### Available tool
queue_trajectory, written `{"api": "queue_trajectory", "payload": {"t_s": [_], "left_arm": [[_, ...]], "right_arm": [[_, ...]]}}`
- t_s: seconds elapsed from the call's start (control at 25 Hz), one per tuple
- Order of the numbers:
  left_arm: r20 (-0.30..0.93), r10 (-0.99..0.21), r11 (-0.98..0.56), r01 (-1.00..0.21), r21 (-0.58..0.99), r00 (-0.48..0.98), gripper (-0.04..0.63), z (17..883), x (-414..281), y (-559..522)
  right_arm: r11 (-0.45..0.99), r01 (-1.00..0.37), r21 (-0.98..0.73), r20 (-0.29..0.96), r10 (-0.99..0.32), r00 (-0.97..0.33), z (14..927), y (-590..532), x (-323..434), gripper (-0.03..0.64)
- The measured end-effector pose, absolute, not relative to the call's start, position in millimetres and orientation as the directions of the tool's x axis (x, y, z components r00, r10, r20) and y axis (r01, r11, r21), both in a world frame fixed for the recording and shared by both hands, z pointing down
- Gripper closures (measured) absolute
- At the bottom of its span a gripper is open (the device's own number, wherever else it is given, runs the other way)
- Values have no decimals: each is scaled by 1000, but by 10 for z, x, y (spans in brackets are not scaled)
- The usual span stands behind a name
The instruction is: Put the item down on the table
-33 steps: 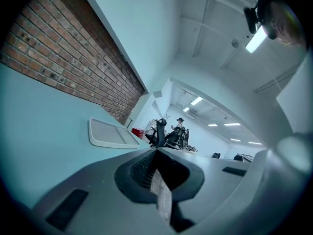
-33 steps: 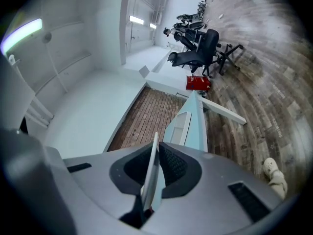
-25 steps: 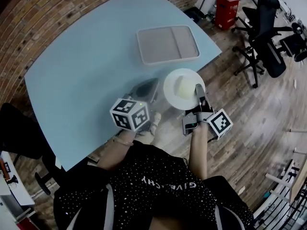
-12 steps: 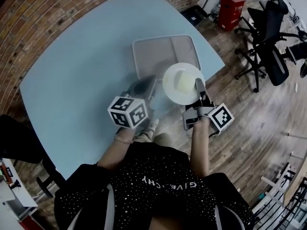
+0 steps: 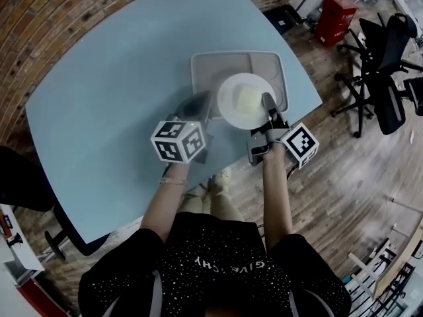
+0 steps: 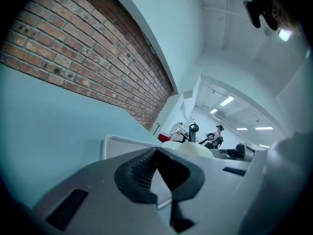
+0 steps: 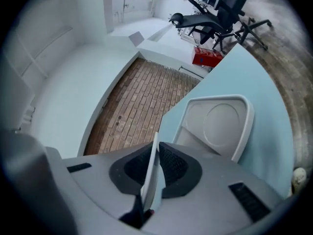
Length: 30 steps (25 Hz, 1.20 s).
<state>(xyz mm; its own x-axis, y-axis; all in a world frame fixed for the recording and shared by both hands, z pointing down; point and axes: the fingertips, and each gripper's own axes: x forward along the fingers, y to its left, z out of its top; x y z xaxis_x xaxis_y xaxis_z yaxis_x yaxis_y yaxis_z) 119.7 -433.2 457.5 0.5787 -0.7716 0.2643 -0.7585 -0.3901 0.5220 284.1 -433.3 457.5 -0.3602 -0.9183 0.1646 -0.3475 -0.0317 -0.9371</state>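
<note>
A white plate (image 5: 231,104) carrying a pale yellow block (image 5: 246,99) hangs over the grey tray (image 5: 205,68) at the near right of the light-blue table (image 5: 106,91). My right gripper (image 5: 266,103) is shut on the plate's near rim; in the right gripper view the plate (image 7: 152,173) shows edge-on between the jaws, with the tray (image 7: 220,121) beyond. My left gripper (image 5: 199,104) sits just left of the plate over the table. Its jaws (image 6: 157,180) are shut with nothing in them. The tray's rim (image 6: 115,143) and the plate (image 6: 195,150) lie ahead of it.
A brick wall (image 5: 39,5) runs behind the table. Office chairs (image 5: 383,65) and a red box (image 5: 337,8) stand on the wooden floor at the right. The table's near edge (image 5: 218,170) lies just under my forearms.
Both grippers moved forward from the table's edge. The plate, earlier over the edge and floor, now hangs over the tray. The left gripper stays shut beside it.
</note>
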Motion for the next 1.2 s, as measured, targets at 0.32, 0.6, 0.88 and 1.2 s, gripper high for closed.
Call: {"api": "queue_trajectory", "payload": {"t_s": [0.32, 0.6, 0.88, 1.2], "left_arm": [[309, -820, -291, -817, 499, 481, 584, 4972, 879, -4713], [352, -826, -252, -847, 469, 441, 584, 5030, 812, -4828], [341, -819, -275, -838, 471, 461, 584, 4979, 863, -4776], [340, -814, -286, -835, 470, 470, 584, 4916, 929, -4750]], "right_arm": [[-42, -475, -879, 277, -857, -435, 5060, -4942, 2429, 588], [39, -687, -726, 397, -792, -464, 5200, -5145, 2130, 589], [155, -959, -236, 529, -808, -261, 5111, -5213, 2140, 336], [39, -671, -740, 331, -848, -414, 4907, -5008, 2294, 606]]}}
